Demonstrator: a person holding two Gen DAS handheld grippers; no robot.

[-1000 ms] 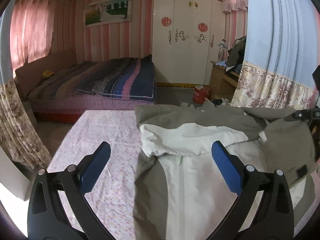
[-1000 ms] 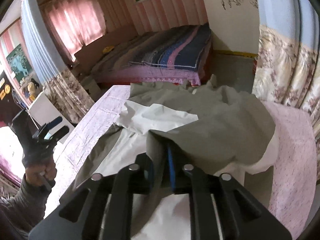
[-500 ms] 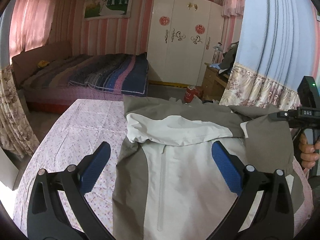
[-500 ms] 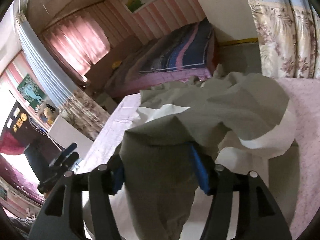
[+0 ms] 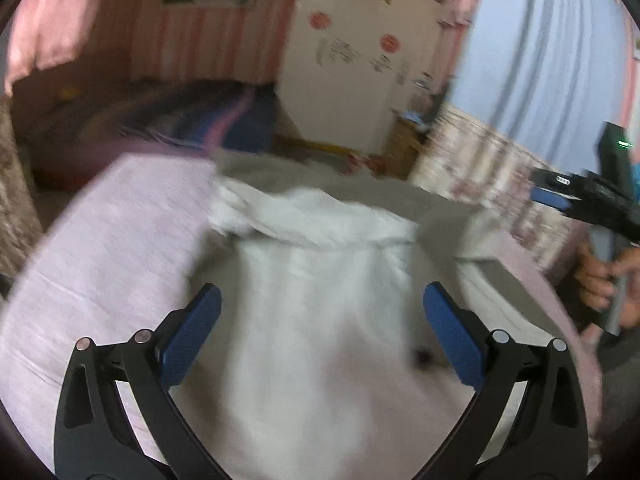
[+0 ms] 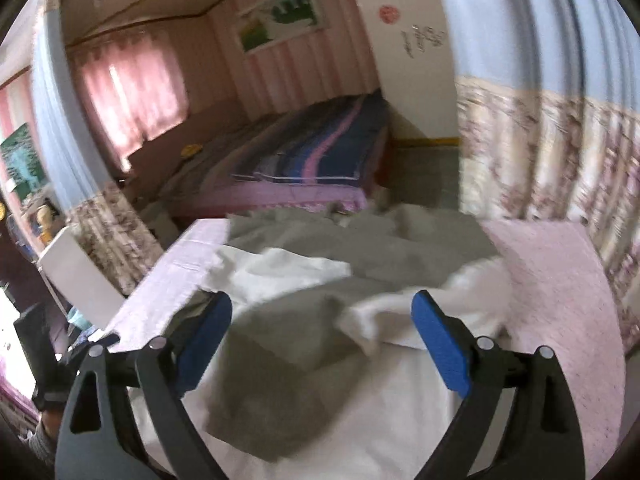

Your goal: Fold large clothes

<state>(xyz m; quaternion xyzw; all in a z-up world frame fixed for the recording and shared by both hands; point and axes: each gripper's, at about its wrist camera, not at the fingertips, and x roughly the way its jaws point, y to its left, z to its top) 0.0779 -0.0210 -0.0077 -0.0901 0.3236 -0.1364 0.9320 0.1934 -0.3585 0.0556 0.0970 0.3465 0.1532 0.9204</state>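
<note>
**Now both grippers stand wide over the jacket**

Spread across the pink flowered sheet lies the jacket, white in the body and grey at the sleeves and hood, its white collar turned toward the far end of the table. Both views are blurred.

From the left wrist view, the left gripper hangs above the white front of the jacket with its jaws spread wide and nothing between the blue pads; they touch no cloth. At the right edge a hand holds the other tool's handle, beside the table.

From the right wrist view, the right gripper is opening its jaws; a grey sleeve lies folded across the white body below and between the fingers, but the pads do not press on it. White lining bunches just beyond the sleeve.

Behind the table stand a bed with a striped blanket, a white wardrobe, and a blue curtain with a flowered border.
</note>
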